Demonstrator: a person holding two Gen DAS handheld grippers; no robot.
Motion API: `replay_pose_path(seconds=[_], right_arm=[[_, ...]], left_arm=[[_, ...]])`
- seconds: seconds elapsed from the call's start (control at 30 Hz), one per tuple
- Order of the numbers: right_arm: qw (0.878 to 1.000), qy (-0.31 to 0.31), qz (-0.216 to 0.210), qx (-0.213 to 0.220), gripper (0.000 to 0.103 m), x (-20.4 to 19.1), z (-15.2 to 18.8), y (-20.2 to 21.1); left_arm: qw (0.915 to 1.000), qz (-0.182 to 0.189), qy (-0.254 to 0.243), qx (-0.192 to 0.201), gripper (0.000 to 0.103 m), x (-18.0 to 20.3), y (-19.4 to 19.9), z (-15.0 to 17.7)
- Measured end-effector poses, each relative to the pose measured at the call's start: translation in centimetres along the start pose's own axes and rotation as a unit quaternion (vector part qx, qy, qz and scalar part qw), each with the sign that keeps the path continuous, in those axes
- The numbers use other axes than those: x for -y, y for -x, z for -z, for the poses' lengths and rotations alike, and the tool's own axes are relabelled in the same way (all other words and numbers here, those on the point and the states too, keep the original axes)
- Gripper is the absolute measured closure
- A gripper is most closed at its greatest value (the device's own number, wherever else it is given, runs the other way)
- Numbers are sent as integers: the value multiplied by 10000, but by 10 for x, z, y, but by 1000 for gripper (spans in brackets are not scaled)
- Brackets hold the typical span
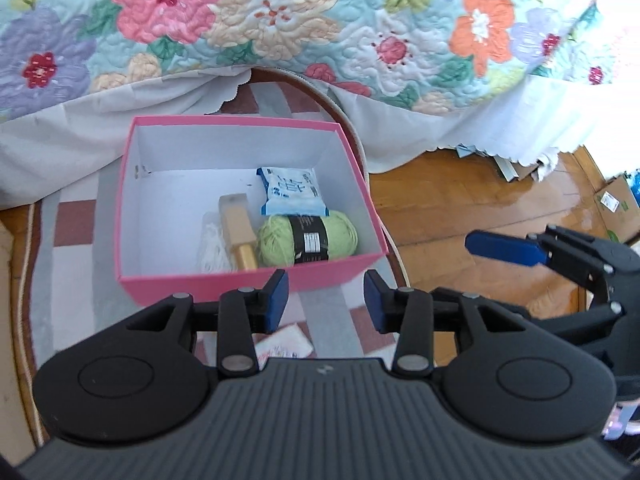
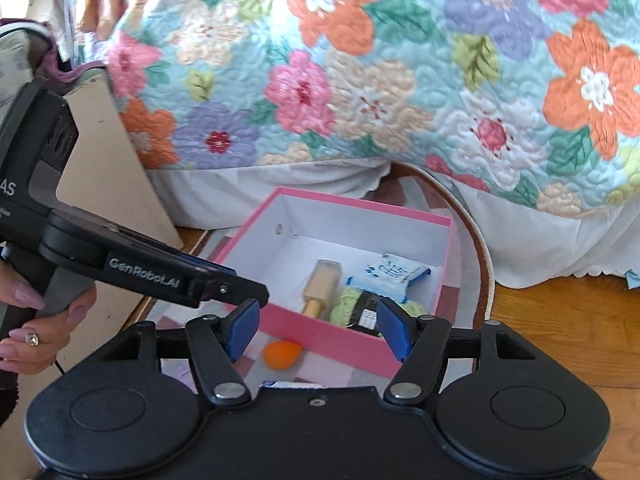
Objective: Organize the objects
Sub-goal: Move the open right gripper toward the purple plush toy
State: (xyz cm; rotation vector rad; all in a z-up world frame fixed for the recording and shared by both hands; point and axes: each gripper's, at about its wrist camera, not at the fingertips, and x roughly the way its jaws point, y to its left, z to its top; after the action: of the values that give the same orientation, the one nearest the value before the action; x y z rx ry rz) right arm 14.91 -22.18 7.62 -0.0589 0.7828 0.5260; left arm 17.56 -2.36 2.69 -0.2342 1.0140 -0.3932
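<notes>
So both grippers are hovering over the rug with nothing in them. The left gripper (image 1: 326,300) has its blue pads spread apart and sits just in front of the near wall of the pink box (image 1: 248,280), and the right gripper (image 2: 318,330) is spread wide too, hanging over the box's near corner. From the left wrist view you can also catch the right gripper off to the side over the wooden floor (image 1: 460,200), one blue finger sticking out; from the right wrist view the left gripper comes in from the left edge with a hand (image 2: 36,320) wrapped around its handle. The box is open on top, white inside, and sits on a striped rug (image 1: 76,224) right next to the bed with the flowery quilt (image 1: 280,20). Inside it, along the near side: a ball of light green yarn (image 1: 308,238) with a black label band, a blue and white packet (image 1: 292,192) just behind it and touching it, a gold tube (image 1: 238,232) lying left of the yarn, and a white netted thing (image 1: 212,244) beside that, can't tell what it is. Outside the box, an orange egg-shaped item (image 2: 282,354) lies on the rug just beside the near wall, and a pinkish flat piece (image 1: 284,344) shows under the left gripper, too hidden to identify.
</notes>
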Motion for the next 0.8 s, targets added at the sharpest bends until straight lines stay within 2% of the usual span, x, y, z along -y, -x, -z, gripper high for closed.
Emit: replay_pose_path(seconds=[0.23, 0.43, 0.8], right_arm=[[9984, 530, 160, 132, 24, -41, 17, 29], [9980, 608, -143, 83, 23, -70, 31, 35], [9939, 773, -733, -272, 23, -104, 47, -21]], left_arm=[[9998, -128, -133, 114, 61, -12, 42, 28], [9993, -303, -53, 202, 58, -33, 60, 49], [9976, -445, 436, 296, 56, -90, 60, 79]])
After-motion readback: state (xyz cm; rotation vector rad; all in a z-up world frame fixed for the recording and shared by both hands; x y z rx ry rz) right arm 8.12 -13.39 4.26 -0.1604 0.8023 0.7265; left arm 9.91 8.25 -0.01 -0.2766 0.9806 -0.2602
